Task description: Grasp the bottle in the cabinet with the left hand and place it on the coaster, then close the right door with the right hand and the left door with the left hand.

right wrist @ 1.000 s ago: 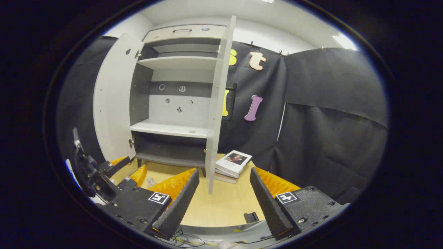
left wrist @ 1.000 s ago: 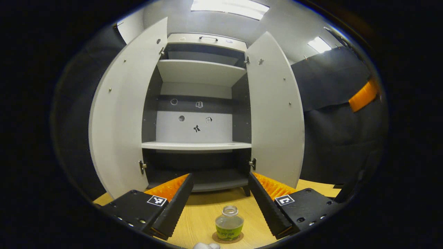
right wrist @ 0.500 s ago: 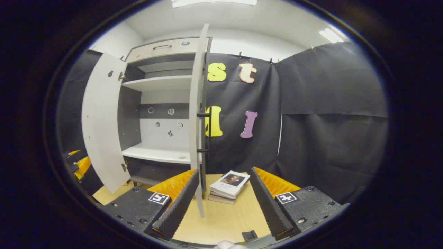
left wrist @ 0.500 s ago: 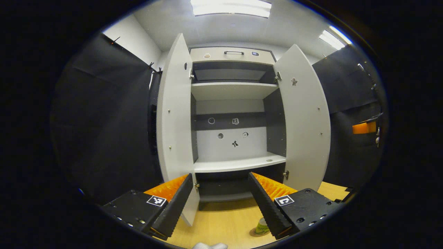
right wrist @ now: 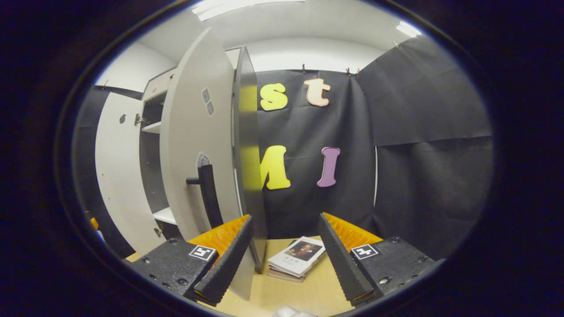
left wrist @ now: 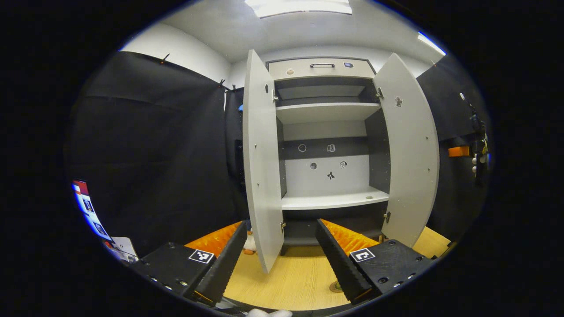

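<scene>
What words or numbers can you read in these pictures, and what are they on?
"5": on a white card, lower left in the left gripper view.
Book cover: writing too small to read.
Colourful sheet beside the card: too blurred to read.
Stickers on the cabinet back wall: tiny pictures, no readable words.
Square markers: black-and-white patterns, not words.

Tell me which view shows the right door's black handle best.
The right gripper view: the right door turns its outer face to the camera, so its black handle stands out plainly. The left gripper view shows that door's bare inner face, handle hidden behind it.
</scene>
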{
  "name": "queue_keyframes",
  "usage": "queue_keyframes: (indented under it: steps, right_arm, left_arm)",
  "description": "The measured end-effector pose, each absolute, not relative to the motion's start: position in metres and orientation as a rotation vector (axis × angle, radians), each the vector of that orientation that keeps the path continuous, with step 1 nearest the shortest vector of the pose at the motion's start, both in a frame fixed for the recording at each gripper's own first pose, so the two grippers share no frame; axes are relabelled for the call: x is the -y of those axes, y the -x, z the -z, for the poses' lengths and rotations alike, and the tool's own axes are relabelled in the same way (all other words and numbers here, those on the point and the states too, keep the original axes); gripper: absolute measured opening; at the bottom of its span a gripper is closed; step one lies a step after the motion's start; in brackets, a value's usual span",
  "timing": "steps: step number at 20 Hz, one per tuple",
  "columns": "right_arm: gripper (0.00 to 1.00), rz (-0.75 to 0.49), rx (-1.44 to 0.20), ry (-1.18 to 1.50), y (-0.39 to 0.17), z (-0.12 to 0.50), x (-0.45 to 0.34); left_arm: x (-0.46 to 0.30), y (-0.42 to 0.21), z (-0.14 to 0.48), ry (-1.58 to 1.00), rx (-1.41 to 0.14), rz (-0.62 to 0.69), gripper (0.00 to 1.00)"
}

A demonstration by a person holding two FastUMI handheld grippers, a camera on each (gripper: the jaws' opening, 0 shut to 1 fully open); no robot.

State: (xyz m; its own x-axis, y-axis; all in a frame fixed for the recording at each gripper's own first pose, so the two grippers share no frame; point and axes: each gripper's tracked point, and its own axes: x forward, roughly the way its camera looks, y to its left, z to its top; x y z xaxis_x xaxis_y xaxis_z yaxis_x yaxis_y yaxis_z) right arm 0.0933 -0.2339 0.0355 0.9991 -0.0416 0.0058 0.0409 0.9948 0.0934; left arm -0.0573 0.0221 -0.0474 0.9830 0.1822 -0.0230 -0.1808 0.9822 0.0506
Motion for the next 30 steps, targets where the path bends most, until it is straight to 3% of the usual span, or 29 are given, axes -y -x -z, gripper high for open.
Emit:
queue_keyframes:
  steps: [5, 13, 20, 30]
  right_arm:
    - [0.95, -0.048, 0.044, -0.097, -0.119, -0.059, 0.202]
    - [0.95, 0.084, 0.072, 0.016, -0.112, -0.07, 0.189]
    - [0.96, 0.095, 0.05, 0.007, -0.106, -0.067, 0.147]
    - [0.96, -0.025, 0.03, 0.009, -0.118, -0.061, 0.052]
  left_arm:
    - [-0.014, 0.065, 0.044, -0.102, -0.03, -0.193, 0.96]
    - [-0.012, 0.046, 0.066, -0.046, -0.042, -0.09, 0.96]
    - [-0.031, 0.041, 0.086, -0.038, -0.071, -0.057, 0.96]
    - [-0.066, 0.046, 0.091, -0.032, -0.081, -0.05, 0.96]
